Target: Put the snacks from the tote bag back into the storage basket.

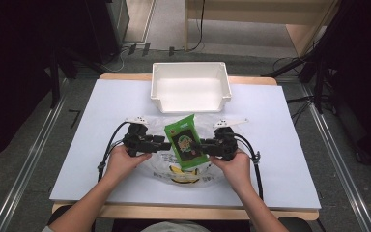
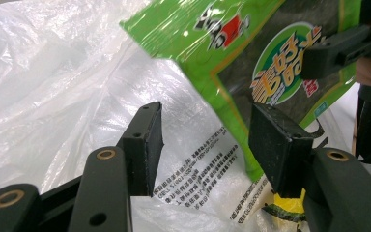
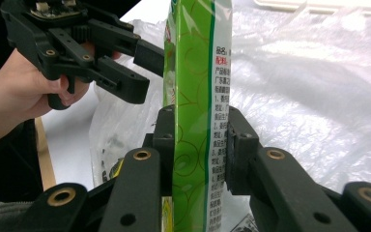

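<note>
The green snack packet (image 3: 195,121) is clamped on edge between the jaws of the right gripper (image 3: 195,145), and is held above the clear plastic bag (image 1: 186,169) at the middle of the table (image 1: 280,145). The left gripper (image 2: 205,140) is spread open just beside the packet, with nothing pinched. A white bin (image 1: 191,87) is set well behind.

The packet (image 1: 185,141) is glossy green plastic film that catches glare, with a dark printed panel. The bag (image 2: 63,87) under it is thin, crinkled, translucent plastic with black print. Each tool, left (image 2: 205,140) and right (image 3: 195,145), is matt black plastic with brass-coloured rivets. The bin (image 1: 191,87) at 12 o'clock is smooth white plastic. The surface (image 1: 280,159) is matt white with a wooden edge.
</note>
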### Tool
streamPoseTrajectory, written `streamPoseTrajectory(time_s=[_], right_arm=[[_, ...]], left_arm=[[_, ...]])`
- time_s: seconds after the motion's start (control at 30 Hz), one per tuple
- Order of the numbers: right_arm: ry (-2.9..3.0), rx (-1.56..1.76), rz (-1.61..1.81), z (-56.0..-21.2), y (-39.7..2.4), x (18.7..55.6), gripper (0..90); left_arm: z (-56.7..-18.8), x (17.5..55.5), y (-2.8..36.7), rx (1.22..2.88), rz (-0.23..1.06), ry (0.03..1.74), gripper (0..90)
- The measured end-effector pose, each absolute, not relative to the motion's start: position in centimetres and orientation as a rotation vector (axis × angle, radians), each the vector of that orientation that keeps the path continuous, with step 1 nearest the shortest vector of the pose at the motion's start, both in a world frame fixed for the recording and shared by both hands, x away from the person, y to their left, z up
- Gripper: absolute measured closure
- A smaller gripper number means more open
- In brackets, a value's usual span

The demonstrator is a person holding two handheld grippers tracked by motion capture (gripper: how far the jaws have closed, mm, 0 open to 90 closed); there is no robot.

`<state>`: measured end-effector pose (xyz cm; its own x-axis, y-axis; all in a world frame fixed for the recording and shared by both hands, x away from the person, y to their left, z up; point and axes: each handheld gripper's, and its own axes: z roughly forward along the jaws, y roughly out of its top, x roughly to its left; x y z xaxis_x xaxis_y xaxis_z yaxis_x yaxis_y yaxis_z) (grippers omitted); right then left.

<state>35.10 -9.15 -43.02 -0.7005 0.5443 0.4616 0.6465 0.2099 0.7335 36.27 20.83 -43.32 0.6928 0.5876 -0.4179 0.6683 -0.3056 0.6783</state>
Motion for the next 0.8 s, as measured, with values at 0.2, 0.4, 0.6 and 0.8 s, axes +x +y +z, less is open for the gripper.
streamPoseTrajectory(time_s=[0.2,0.4,0.6,0.8], right_arm=[[-2.372,-1.186,-1.565,-42.4,-9.9,35.1,73.7],[-2.368,-1.220,-1.595,-41.9,-10.8,35.1,73.7],[-2.377,-1.238,-1.614,-41.5,-11.5,35.2,73.7],[-2.443,-1.261,-1.625,-40.9,-11.8,35.2,73.7]], left_arm=[[-43.4,36.3,20.8,2.004,-0.121,0.968,47.5],[-43.5,36.3,20.7,2.018,-0.123,0.969,47.6],[-43.7,36.4,20.7,2.028,-0.125,0.976,47.6],[-43.9,36.4,20.5,2.046,-0.128,0.980,47.7]])
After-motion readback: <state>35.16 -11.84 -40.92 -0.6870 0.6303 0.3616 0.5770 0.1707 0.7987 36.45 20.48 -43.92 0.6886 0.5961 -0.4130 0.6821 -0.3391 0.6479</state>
